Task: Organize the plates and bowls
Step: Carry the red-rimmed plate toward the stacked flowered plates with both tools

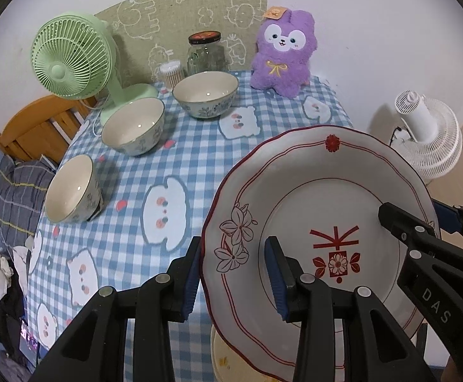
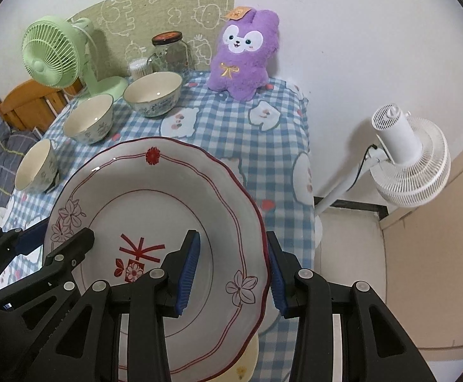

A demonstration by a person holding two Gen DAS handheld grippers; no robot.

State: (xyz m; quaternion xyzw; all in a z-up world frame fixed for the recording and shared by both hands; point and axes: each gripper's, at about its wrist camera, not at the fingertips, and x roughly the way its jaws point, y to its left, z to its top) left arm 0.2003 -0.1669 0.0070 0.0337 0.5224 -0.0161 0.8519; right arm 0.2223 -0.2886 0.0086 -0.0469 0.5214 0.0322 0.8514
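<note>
White ceramic plate [image 1: 323, 191]: scalloped rim edged in red, red line flowers and a red emblem in the well; raised and tilted above the near edge of the table, gripped on both sides
Left gripper [image 1: 236, 275]: my jaws stand partly spread, straddling the plate's left rim; one blue ribbed pad outside the rim, the other over the well; whether the pads press the ceramic I cannot tell
Right gripper [image 2: 233, 275]: jaws likewise partly spread across the right rim; blue pad [image 2: 188, 273] inside, its mate outside; firmness of grip not determinable
Bowls: three cream-lined bowls with blue floral outsides in a row on the left; near bowl [image 1: 72, 189] tilted, middle bowl [image 1: 133, 125], far bowl [image 1: 206, 94]; all well apart from the plate
Second dish [image 2: 241, 366]: pale yellow, partly hidden beneath the plate
Table covering [image 1: 136, 172]: blue-and-white checked cloth with cartoon prints
Surroundings: green fan [image 1: 69, 55]; glass jar [image 1: 205, 52]; fuzzy purple plush toy [image 1: 282, 52]; white fan [image 2: 406, 156] off the table's right side
</note>
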